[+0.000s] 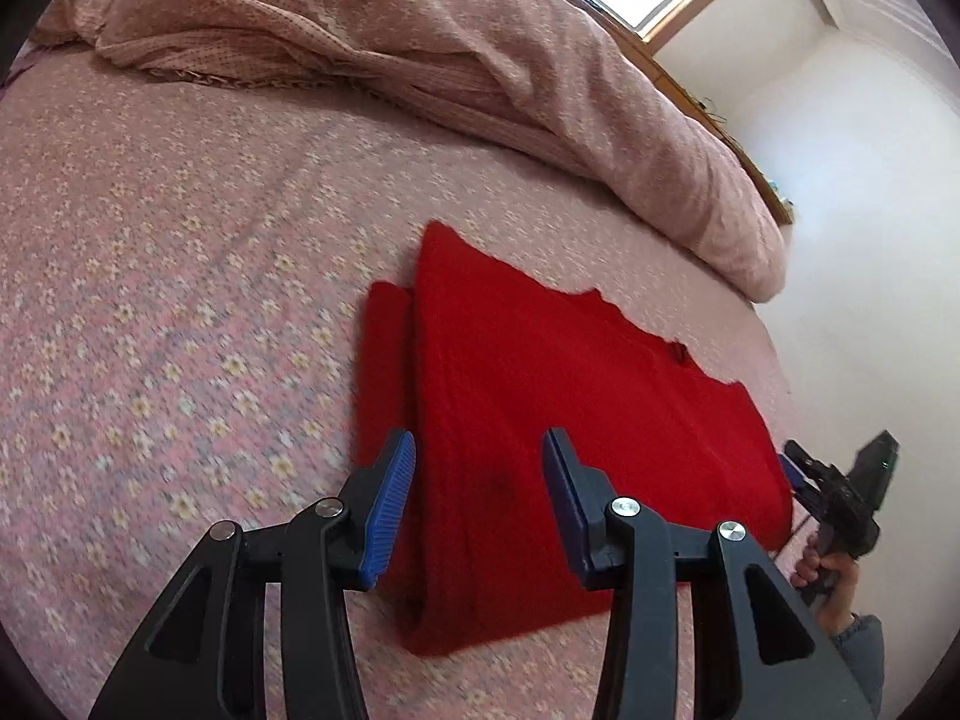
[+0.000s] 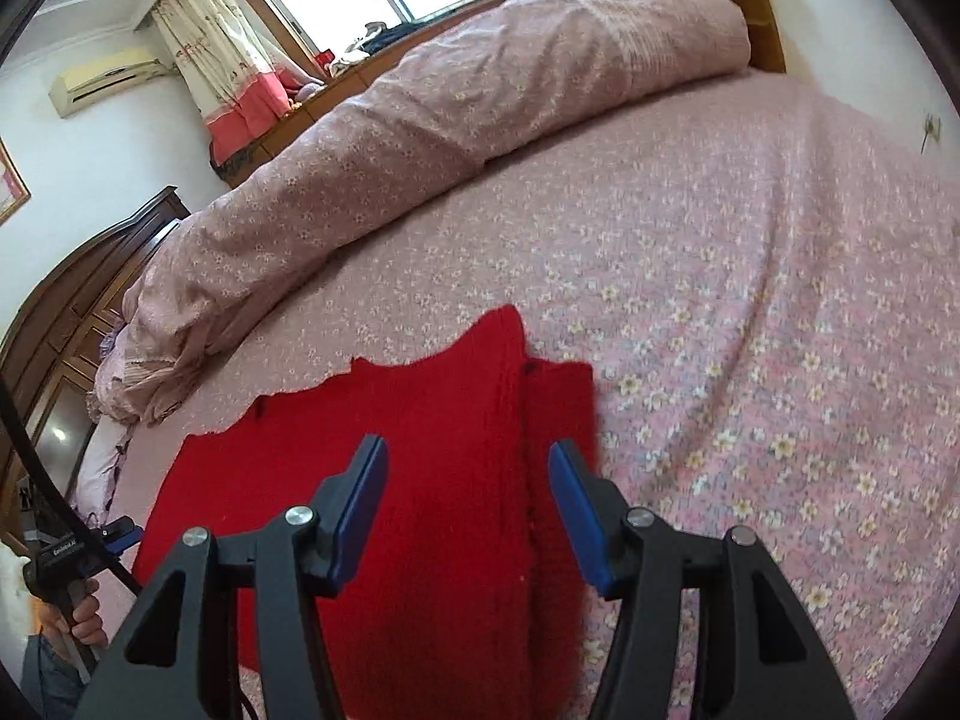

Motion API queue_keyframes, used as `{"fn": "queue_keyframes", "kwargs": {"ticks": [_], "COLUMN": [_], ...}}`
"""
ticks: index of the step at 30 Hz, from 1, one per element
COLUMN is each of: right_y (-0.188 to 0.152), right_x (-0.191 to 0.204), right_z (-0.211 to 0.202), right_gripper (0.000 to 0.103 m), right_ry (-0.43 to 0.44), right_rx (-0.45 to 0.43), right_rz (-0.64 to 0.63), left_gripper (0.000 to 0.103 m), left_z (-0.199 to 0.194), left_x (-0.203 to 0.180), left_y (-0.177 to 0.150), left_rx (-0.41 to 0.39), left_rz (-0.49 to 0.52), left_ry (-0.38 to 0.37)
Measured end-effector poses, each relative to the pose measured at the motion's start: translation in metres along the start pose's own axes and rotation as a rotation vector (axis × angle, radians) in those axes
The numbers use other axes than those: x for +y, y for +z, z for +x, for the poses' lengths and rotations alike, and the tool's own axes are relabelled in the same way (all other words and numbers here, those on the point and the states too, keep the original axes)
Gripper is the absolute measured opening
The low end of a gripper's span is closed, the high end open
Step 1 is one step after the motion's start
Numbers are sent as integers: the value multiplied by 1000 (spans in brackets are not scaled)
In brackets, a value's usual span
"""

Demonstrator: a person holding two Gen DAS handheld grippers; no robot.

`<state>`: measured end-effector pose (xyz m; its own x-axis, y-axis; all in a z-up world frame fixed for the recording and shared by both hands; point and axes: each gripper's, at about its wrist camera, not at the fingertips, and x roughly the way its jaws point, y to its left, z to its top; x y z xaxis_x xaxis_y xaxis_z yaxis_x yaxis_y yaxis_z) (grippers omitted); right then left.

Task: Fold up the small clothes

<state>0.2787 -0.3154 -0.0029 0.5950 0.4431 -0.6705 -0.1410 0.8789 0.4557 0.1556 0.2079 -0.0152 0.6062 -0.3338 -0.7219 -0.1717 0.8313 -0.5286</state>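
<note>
A folded red knitted garment point(image 1: 540, 420) lies flat on a bed's pink flower-print sheet point(image 1: 150, 300), its long axis running away from both cameras, a narrower folded strip along 1 side. Wide bare sheet stretches beside it; a rolled pink quilt point(image 2: 450, 138) lines the far edge. The left tool point(image 1: 480, 468) and right tool point(image 2: 468, 480) hover above the garment's near end, jaws parted, gripping nothing.

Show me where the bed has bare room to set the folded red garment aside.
Bare floral bedspread lies open between the red garment and the rolled quilt, and along the garment's stepped-fold side. The far edge is crowded: quilt and crumpled bedding.
</note>
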Motion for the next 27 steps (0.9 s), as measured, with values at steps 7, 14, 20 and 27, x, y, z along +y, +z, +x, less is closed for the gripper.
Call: {"fn": "queue_keyframes", "kwargs": {"ticks": [7, 14, 20, 27], "right_y": [-16, -23, -34, -35], "right_x": [-10, -39, -54, -55], "right_z": [-6, -9, -8, 1], "right_gripper": [60, 70, 74, 76], "right_ry": [-65, 4, 101, 202], "right_rx": [40, 110, 173, 204], "right_rz": [-38, 46, 95, 124], "left_gripper": [40, 40, 40, 40], "left_z": [6, -3, 8, 15], "left_x": [-8, -20, -32, -52], "left_y": [-7, -9, -15, -14], "left_rx": [4, -41, -23, -25], "left_rz": [35, 54, 95, 110], "left_ry": [85, 79, 110, 75]}}
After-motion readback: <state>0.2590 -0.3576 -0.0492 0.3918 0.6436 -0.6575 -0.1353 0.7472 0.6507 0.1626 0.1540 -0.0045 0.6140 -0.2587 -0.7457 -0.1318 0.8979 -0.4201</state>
